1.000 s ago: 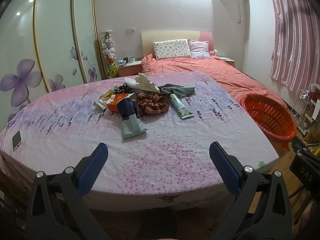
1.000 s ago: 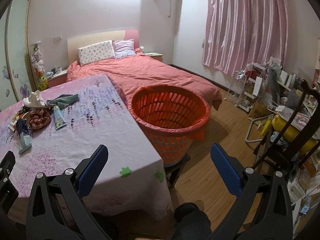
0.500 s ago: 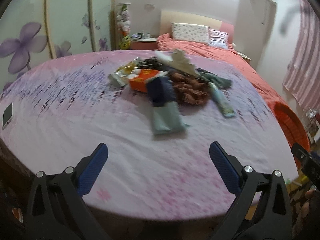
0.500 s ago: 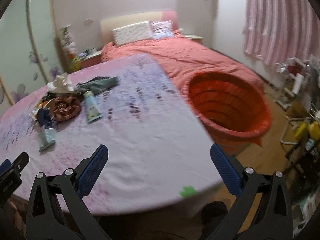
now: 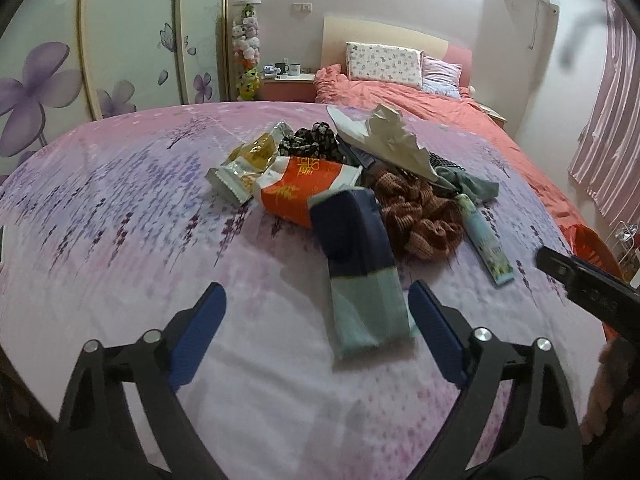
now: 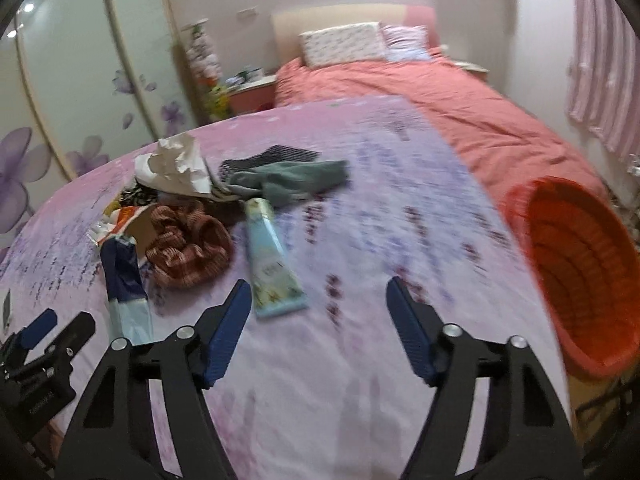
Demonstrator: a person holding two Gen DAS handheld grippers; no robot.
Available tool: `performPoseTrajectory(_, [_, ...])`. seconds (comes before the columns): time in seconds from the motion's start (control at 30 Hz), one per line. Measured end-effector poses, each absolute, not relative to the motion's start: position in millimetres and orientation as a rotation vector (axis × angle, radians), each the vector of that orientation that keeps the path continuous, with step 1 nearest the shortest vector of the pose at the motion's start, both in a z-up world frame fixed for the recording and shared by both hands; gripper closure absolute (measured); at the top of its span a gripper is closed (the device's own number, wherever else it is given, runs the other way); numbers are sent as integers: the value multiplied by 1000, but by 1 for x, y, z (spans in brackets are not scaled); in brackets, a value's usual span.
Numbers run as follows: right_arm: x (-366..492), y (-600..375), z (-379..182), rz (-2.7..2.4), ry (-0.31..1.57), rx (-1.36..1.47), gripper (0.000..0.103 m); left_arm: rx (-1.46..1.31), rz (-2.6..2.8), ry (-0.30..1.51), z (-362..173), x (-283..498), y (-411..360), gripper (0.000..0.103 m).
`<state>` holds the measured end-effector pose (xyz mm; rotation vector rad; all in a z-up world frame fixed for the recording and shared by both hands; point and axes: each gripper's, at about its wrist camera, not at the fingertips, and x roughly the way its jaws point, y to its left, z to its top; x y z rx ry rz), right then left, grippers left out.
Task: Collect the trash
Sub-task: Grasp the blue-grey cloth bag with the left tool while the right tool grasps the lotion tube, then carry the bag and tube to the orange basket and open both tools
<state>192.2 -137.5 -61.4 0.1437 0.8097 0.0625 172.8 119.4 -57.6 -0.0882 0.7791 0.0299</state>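
We are hovering our left gripper (image 5: 316, 312) over the lilac tablecloth (image 5: 120, 240), its jaws narrowing with nothing between them, just short of the navy-and-teal packet (image 5: 356, 264). Our right gripper (image 6: 319, 308) is also closing on nothing, its left pad beside the pale blue tube (image 6: 270, 256). The trash pile is lying mid-table; the orange basket (image 6: 580, 264) is sitting off the table's right edge.

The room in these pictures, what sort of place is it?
Most likely a bedroom in a home. A bed with a coral cover and pillows stands at the back, and wardrobe doors with purple flowers line the wall. Pink curtains hang on one side.
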Motion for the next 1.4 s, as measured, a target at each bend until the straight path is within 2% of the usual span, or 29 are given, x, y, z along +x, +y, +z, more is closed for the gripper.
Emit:
performPoseTrajectory(0.23, [241, -119, -81, 154, 892, 172, 51, -96, 0, 806, -66, 195, 115, 22])
performPoseTrajectory(0.33, [250, -110, -87, 161, 906, 149, 59, -101, -16, 817, -69, 199, 112, 25])
performPoseTrajectory(0.4, [251, -105, -87, 157, 889, 116, 67, -105, -30, 824, -72, 203, 109, 26])
performPoseTrajectory(0.6, [233, -112, -87, 140, 868, 117, 68, -116, -54, 858, -80, 213, 104, 41])
performPoseTrajectory(0.77, [228, -115, -89, 127, 867, 118, 68, -118, -63, 882, -87, 218, 101, 44])
performPoseTrajectory(0.93, [239, -104, -90, 131, 870, 97, 70, -116, -57, 882, -89, 223, 101, 61])
performPoseTrajectory(1.37, [211, -120, -67, 158, 780, 147, 73, -113, -104, 804, -57, 204, 102, 62])
performPoseTrajectory(1.4, [209, -121, -66, 157, 771, 146, 90, -108, -108, 795, -53, 201, 100, 62])
